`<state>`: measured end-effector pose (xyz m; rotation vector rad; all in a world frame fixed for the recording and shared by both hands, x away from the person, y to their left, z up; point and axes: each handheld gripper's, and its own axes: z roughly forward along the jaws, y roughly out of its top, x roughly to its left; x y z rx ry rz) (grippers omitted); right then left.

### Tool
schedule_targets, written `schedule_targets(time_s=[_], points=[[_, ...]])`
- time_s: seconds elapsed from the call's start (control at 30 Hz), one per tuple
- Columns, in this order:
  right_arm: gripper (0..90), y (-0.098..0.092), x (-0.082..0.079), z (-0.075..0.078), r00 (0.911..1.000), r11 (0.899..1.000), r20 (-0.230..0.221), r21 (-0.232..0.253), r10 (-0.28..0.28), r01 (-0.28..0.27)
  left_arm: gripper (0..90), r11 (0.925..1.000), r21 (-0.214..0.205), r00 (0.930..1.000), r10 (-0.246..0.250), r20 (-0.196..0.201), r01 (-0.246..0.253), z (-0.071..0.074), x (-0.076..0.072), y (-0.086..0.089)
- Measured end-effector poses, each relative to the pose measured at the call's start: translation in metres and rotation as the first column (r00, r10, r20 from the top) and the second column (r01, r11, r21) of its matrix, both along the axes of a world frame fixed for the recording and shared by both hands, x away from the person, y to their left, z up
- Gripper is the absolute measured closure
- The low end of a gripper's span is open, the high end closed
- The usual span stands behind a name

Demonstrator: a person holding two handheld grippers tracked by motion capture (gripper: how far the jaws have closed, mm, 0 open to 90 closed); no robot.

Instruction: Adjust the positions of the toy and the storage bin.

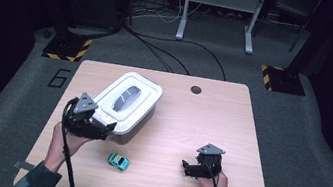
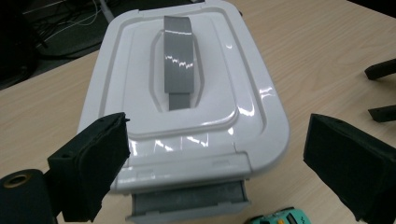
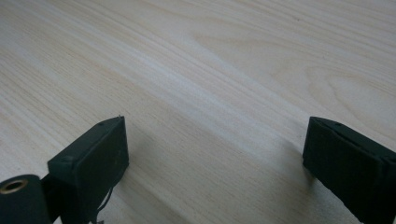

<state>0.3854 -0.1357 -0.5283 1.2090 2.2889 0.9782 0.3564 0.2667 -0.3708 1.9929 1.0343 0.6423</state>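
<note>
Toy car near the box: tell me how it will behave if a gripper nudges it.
The toy car sits on wheels on smooth bare table, so it would probably roll rather than slide. It looks small and likely light, so even a slight touch may send it off. Its hard shell probably won't flex.

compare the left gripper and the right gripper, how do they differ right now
The left gripper hangs over the near end of the white box, above its grey latch; the right gripper faces bare table. The toy car lies nearer the left one. Both stand open, holding nothing.
</note>
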Motion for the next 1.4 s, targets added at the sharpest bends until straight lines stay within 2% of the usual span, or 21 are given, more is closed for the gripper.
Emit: schedule_targets(time_s=[0.13, 0.17, 0.23, 0.3, 0.33, 0.43, 0.5, 0.6, 0.63, 0.77, 0.93, 1.1, 1.27, 1.4], points=[[6.3, 0.000, 0.000, 0.000, 1.0000, 1.000, -0.001, 0.001, -0.001, 0.001, 5.4, 0.9994, -0.011, 0.9994, 0.034, 0.000, -0.034, -0.010, -0.024, 0.000], [6.3, 0.000, 0.000, 0.000, 1.0000, 1.000, -0.001, 0.001, -0.001, 0.001, 5.4, 0.9994, -0.011, 0.9994, 0.034, 0.000, -0.034, -0.010, -0.024, 0.000], [6.5, 0.000, -0.001, 0.000, 1.0000, 1.000, -0.002, 0.002, -0.001, 0.001, 5.0, 0.9994, -0.003, 0.9993, 0.034, -0.013, -0.034, -0.021, -0.036, -0.003], [6.6, 0.001, -0.001, 0.000, 1.0000, 1.000, -0.003, 0.003, -0.002, 0.002, 4.9, 0.9993, -0.004, 0.9992, 0.037, -0.015, -0.037, -0.025, -0.040, -0.004], [6.6, 0.000, -0.001, 0.000, 1.0000, 1.000, -0.003, 0.002, -0.001, 0.001, 4.9, 0.9988, -0.020, 0.9988, 0.044, -0.024, -0.044, -0.035, -0.046, -0.005], [6.9, 0.000, -0.001, 0.000, 1.0000, 1.000, 0.003, -0.001, 0.007, -0.007, 5.0, 0.9964, -0.053, 0.9970, 0.063, -0.045, -0.066, -0.052, -0.053, -0.004], [6.9, 0.000, -0.001, 0.000, 1.0000, 1.000, 0.006, -0.002, 0.006, -0.006, 4.0, 0.9957, -0.058, 0.9960, 0.070, -0.056, -0.073, -0.058, -0.053, -0.005], [6.9, 0.000, -0.001, 0.000, 1.0000, 1.000, 0.006, -0.002, 0.007, -0.007, 2.8, 0.9937, -0.071, 0.9927, 0.080, -0.090, -0.086, -0.076, -0.054, -0.006], [6.8, 0.000, -0.001, 0.000, 1.0000, 1.000, 0.006, -0.002, 0.006, -0.006, 2.7, 0.9919, -0.087, 0.9919, 0.085, -0.095, -0.093, -0.087, -0.055, -0.008], [6.8, 0.000, -0.001, 0.000, 1.0000, 1.000, 0.005, -0.002, 0.006, -0.006, 0.7, 0.9929, -0.072, 0.9866, 0.084, -0.140, -0.095, -0.112, -0.053, -0.017], [6.8, 0.000, -0.001, 0.000, 1.0000, 1.000, 0.005, -0.002, 0.007, -0.007, 0.0, 0.9934, -0.059, 0.9838, 0.088, -0.156, -0.098, -0.134, -0.050, -0.033], [6.8, 0.000, -0.001, 0.000, 1.0000, 1.000, 0.004, -0.001, 0.007, -0.007, 0.0, 0.9938, -0.042, 0.9803, 0.094, -0.174, -0.102, -0.145, -0.043, -0.044], [6.7, 0.000, -0.001, 0.000, 1.0000, 1.000, 0.002, -0.001, 0.006, -0.006, 0.0, 0.9940, -0.028, 0.9770, 0.099, -0.189, -0.106, -0.151, -0.036, -0.052], [6.8, 0.000, -0.001, 0.000, 1.0000, 1.000, 0.002, -0.001, 0.006, -0.006, 8.7, 0.9952, -0.013, 0.9778, 0.093, -0.188, -0.097, -0.154, -0.034, -0.056]])
